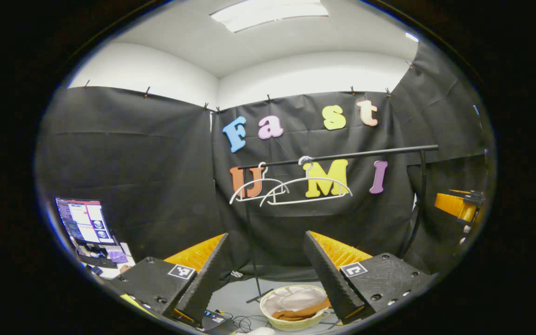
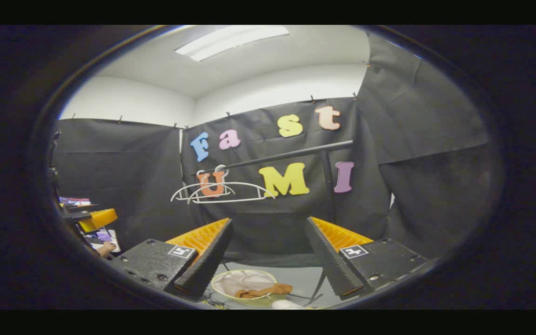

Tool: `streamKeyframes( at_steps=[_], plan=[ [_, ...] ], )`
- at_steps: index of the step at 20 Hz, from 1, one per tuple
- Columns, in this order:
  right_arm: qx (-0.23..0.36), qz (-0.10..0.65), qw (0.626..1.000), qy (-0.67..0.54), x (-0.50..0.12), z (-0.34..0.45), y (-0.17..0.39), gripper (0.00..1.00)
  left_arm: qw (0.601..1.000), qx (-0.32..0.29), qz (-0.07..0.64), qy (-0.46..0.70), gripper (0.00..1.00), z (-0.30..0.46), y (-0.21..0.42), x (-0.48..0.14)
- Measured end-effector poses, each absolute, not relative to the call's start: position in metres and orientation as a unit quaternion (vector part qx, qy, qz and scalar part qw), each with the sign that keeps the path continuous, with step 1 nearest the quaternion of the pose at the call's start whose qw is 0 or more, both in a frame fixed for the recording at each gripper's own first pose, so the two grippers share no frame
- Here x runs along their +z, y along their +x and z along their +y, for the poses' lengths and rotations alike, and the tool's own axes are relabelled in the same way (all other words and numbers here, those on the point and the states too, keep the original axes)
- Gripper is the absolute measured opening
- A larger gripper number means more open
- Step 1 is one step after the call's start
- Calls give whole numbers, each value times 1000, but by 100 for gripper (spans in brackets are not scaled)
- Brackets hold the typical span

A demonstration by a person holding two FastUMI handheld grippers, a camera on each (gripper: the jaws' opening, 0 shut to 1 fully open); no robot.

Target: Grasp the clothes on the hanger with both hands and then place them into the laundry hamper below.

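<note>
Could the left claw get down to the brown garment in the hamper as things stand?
Probably yes: the left claw is open and holds nothing, with the brown garment exposed on top in the hamper just below it.

Black cloth wall (image 1: 133, 158) pinned up with small clips along its top edge, white wall above. Long ceiling light (image 1: 268, 13) glowing overhead. Laptop (image 1: 84, 222) open at lower left, screen lit, on a cluttered table (image 1: 110, 272). Tangle of cables (image 1: 244, 321) lying on the grey floor (image 1: 235, 293).
</note>
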State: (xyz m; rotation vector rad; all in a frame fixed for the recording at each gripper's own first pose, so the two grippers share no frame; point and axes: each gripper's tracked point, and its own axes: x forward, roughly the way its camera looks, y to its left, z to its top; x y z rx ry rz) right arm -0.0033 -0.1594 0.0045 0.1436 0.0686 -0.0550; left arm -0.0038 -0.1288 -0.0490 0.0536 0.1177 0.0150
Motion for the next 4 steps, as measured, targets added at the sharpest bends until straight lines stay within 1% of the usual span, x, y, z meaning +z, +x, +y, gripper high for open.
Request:
streamKeyframes(
  at_steps=[3,4],
  plan=[
    [-14,29,998,56,8,-138,-15,98,998,8,57,20,99,-117,-9,-45],
    [-12,33,998,50,6,-131,-17,99,998,6,58,18,99,-114,-12,-43]
  ],
)
